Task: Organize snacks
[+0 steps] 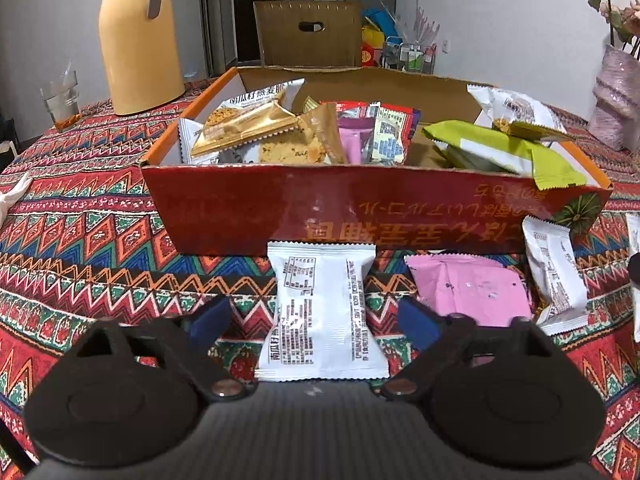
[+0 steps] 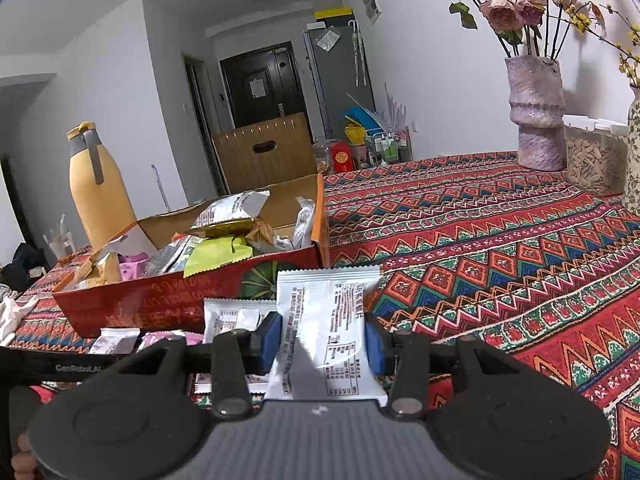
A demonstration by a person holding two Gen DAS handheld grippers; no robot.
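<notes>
While a white snack packet [image 2: 326, 332] is clamped between the blue pads [image 2: 269, 342] of the right gripper [image 2: 322, 344], a second white packet [image 1: 322, 312] is seen lying on the patterned tablecloth [image 1: 100, 240] between the spread fingers [image 1: 210, 318] of the left gripper [image 1: 316, 320], whose pads are not pressed against it. No earlier picture is given, so only the open stance can be told. Just beyond that loose packet, a red cardboard box [image 1: 360, 208] is set, filled with gold, purple, green and white snack wrappers. To the right of the loose packet, a pink packet [image 1: 472, 292] and another white packet [image 1: 556, 276] are laid on the cloth near the box front. At the far left, a yellow thermos jug [image 1: 140, 40] is stood behind the box, with a glass [image 1: 60, 100] beside it. At the far right, a lilac vase [image 2: 536, 112] with dried roses is placed.
</notes>
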